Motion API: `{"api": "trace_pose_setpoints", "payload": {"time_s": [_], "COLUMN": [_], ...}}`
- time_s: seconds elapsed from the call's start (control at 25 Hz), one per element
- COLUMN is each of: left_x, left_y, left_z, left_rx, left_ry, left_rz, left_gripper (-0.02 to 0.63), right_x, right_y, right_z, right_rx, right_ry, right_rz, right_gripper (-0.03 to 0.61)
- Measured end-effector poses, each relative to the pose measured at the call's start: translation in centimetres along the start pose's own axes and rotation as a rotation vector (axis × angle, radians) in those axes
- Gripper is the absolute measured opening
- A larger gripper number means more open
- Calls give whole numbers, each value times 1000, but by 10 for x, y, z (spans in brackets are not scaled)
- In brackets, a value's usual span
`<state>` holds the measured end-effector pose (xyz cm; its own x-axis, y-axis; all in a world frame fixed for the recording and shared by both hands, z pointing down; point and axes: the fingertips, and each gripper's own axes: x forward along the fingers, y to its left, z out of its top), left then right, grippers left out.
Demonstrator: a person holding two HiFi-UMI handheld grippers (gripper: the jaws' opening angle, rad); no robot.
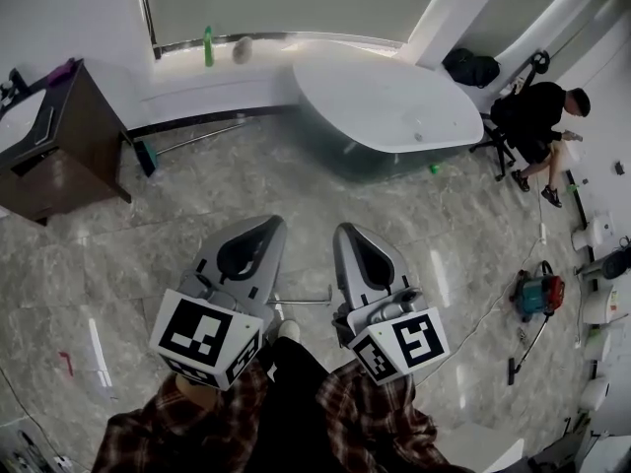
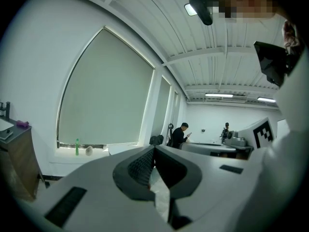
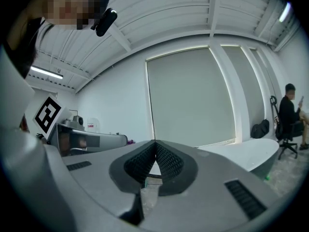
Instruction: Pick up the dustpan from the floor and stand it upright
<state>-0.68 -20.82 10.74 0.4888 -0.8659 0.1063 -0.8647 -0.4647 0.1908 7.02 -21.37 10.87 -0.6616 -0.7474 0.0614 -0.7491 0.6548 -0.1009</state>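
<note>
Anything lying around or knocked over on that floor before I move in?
Yes: the long-handled dustpan lies on the floor beside the brown cabinet, not upright. A vacuum cleaner also sprawls at right.

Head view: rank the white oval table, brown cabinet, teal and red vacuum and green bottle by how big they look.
1. white oval table
2. brown cabinet, not far behind
3. teal and red vacuum
4. green bottle, smallest, though it stands far off, which shrinks it

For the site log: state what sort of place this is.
Probably a bathroom showroom: a wooden vanity with a basin, a white tub-like fixture, and white ceramic fixtures along the wall.
</note>
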Motion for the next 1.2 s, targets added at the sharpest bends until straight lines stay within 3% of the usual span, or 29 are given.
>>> {"api": "trace_pose_setpoints", "payload": {"time_s": [0.4, 0.68, 0.92, 1.2], "left_x": [8, 27, 41, 71], "left_y": [-18, -41, -39, -25], "left_z": [-1, -32, -86, -186], "left_rx": [-13, -41, -89, -149], "left_ry": [-7, 50, 93, 175], "left_rz": [0, -19, -33, -42], "left_gripper": [11, 11, 11, 11], "right_x": [-19, -39, -43, -53], "right_y": [-16, -55, -93, -156], "right_z": [3, -30, -114, -278], "right_rx": [1, 41, 143, 265], "right_ry": [5, 83, 226, 450], "right_rz": [-7, -56, -106, -196], "right_gripper": [11, 11, 12, 99]}}
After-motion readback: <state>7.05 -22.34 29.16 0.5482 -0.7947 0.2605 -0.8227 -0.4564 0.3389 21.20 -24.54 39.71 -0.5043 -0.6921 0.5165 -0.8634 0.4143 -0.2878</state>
